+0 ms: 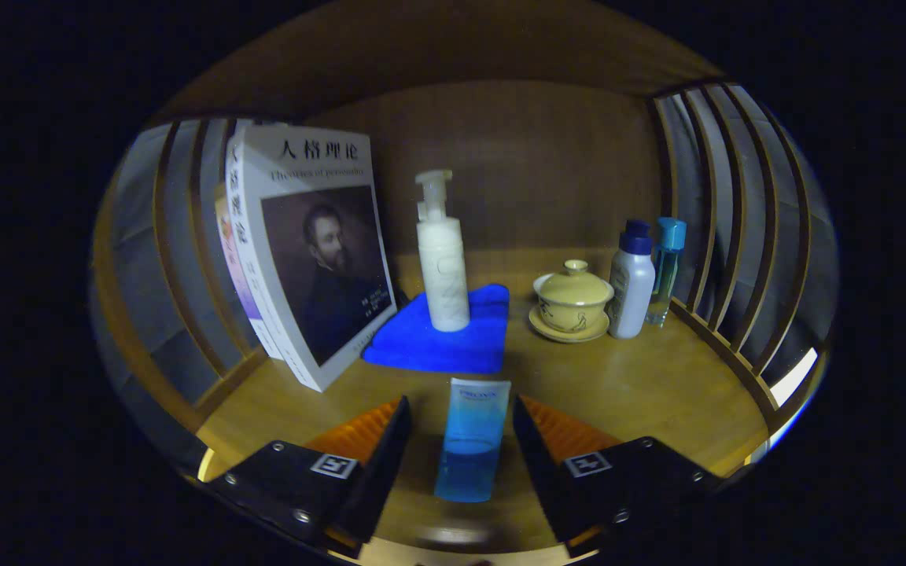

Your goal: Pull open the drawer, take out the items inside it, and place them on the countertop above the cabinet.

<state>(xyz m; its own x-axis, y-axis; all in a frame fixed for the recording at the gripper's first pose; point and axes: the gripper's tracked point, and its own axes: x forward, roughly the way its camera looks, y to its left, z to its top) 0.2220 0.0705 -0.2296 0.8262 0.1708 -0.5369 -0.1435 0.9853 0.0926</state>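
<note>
gripper (461, 428) spread | blue tube (471, 440) between fingers (untouched) | its base blurred

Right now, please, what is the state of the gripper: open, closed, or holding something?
Gripper: open; the flat blue translucent tube lies between its fingers on the wooden countertop, with gaps on both sides.

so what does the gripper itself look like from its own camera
The gripper shows as two wedge-shaped fingers that taper forward. Each has a ribbed inner pad and a flat outer plate fastened with small screws. Each plate carries a small square black-and-white marker tag near its front. No cables or sleeve are visible.
</note>
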